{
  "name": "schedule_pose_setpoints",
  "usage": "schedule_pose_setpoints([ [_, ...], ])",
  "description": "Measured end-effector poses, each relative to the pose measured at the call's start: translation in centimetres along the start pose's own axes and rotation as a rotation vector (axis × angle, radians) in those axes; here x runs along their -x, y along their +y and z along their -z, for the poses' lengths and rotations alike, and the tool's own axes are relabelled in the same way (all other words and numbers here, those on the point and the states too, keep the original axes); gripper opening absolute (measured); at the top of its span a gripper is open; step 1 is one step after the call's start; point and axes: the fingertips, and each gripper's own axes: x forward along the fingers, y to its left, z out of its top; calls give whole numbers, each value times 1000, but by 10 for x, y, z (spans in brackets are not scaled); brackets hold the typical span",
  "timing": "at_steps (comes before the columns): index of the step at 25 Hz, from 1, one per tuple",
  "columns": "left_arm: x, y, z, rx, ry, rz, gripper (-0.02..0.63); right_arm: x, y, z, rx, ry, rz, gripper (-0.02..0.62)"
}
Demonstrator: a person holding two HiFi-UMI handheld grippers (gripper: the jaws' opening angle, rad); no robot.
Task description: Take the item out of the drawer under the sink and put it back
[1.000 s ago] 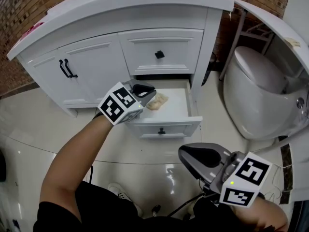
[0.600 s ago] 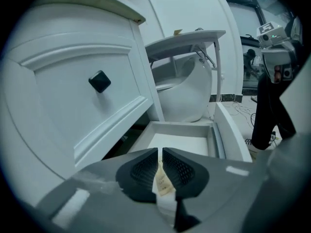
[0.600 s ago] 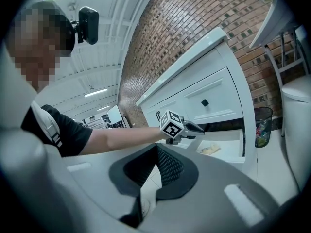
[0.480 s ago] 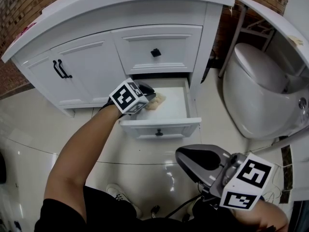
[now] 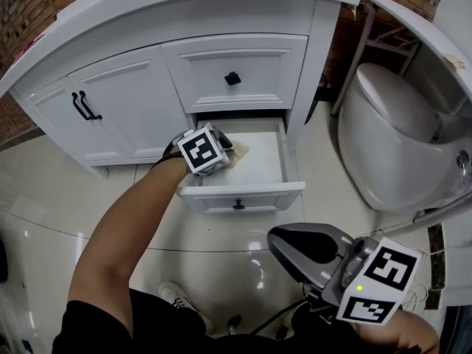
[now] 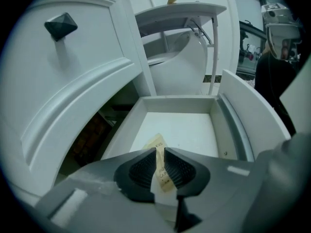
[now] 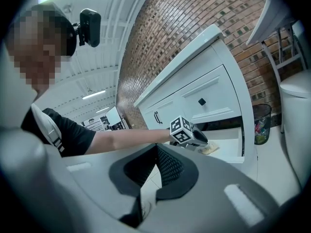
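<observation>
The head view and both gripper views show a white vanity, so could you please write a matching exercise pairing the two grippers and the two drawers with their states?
Things:
1. left gripper
2. right gripper
3. lower white drawer
4. upper white drawer with a black knob

States:
a. pushed in, flush with the cabinet
b. pulled out
c. jaws clamped on a tan paper packet
d. jaws together on nothing

Pairs: 1-c, 2-d, 3-b, 4-a
</observation>
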Motion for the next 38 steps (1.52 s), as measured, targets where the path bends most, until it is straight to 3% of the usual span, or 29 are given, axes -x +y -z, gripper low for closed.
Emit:
schedule_pose_setpoints([
  [8, -23, -5, 12, -49, 91, 29, 71, -2, 0, -3, -5, -1, -5, 3],
  [12, -30, -9, 18, -87, 145, 36, 45, -1, -2, -3, -6, -5, -1, 3],
  [16, -31, -9, 23, -74, 177, 45, 35, -2, -1, -4, -5, -6, -3, 3],
  [26, -15, 2, 13, -45, 126, -19, 18, 0, -3, -5, 10, -12, 17, 3],
  [38, 98, -17, -44, -23, -105, -121, 15, 5, 6, -2, 48, -15, 45, 3],
])
